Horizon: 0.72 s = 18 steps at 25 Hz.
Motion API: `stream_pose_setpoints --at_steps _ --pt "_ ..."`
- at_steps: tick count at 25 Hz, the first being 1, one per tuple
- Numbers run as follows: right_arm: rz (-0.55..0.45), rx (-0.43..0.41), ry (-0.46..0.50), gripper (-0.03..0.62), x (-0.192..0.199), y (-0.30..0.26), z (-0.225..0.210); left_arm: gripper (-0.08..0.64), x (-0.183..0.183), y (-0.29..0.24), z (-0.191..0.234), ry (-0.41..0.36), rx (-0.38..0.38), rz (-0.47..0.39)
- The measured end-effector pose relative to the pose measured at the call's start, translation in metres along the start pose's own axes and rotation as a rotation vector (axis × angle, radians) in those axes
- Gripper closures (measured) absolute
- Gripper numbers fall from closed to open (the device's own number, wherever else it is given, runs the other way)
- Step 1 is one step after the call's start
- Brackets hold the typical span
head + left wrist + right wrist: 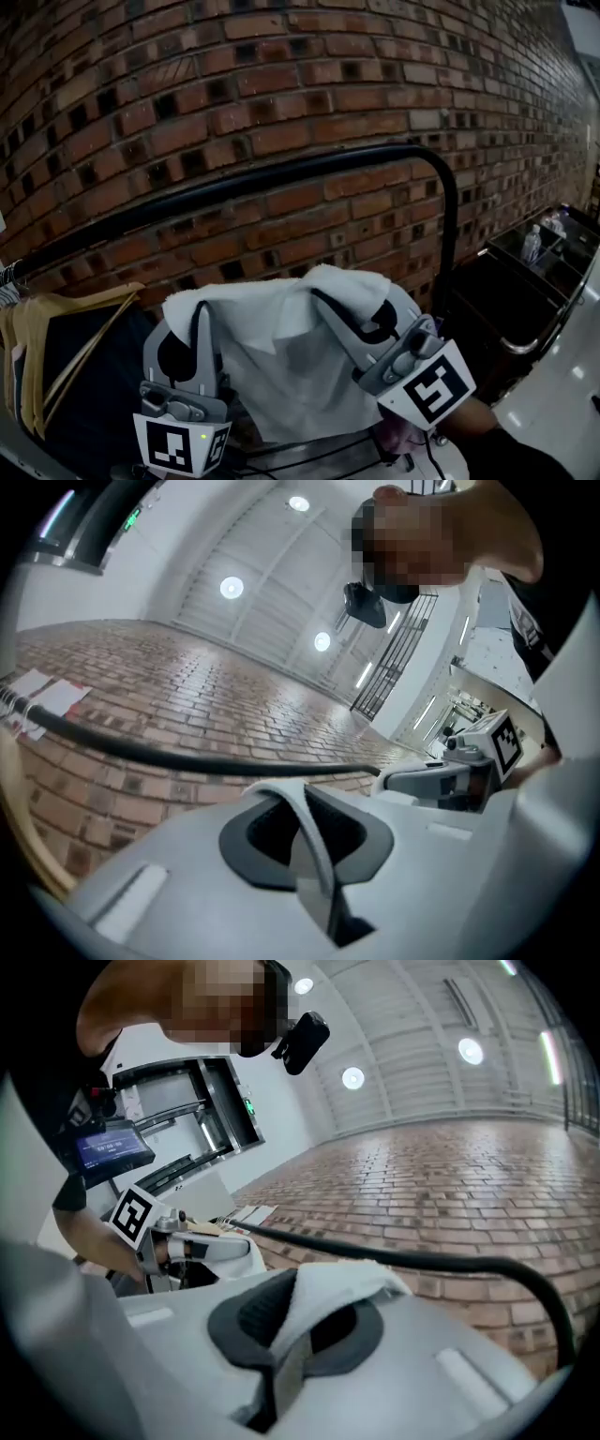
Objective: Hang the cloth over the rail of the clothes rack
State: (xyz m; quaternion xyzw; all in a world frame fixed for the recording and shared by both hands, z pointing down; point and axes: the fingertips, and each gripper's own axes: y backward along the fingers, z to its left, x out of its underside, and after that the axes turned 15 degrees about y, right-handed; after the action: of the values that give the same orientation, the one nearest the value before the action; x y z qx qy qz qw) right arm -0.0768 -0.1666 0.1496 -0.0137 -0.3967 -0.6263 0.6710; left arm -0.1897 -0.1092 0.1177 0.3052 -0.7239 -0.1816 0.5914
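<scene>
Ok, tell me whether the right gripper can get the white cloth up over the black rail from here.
Probably yes. The right gripper, jaws shut on the white cloth, sits below the black metal rail with nothing between them. The left gripper holds the cloth's other edge, so both should rise together.

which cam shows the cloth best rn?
Head view: the white cloth hangs spread between the left gripper and right gripper, below the rail. Left gripper view shows only a thin pinched edge; right gripper view only a bunched corner.
</scene>
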Motion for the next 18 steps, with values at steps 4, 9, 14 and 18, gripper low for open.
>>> stream_pose_setpoints --at_steps 4,9,14,18 --pt "-0.088 0.013 0.101 0.577 -0.035 -0.017 -0.042 0.541 -0.057 -0.028 0.000 -0.105 0.052 -0.092" --pt "-0.184 0.013 0.280 0.577 -0.083 -0.045 -0.083 0.541 -0.112 -0.070 0.006 -0.206 0.074 -0.174" --pt "-0.168 0.014 0.373 0.577 -0.110 -0.084 -0.135 0.541 -0.162 -0.121 0.031 -0.324 0.022 -0.205" --pt "-0.107 0.018 0.418 0.577 -0.120 -0.143 -0.190 0.541 -0.194 -0.183 0.069 -0.470 -0.085 -0.176"
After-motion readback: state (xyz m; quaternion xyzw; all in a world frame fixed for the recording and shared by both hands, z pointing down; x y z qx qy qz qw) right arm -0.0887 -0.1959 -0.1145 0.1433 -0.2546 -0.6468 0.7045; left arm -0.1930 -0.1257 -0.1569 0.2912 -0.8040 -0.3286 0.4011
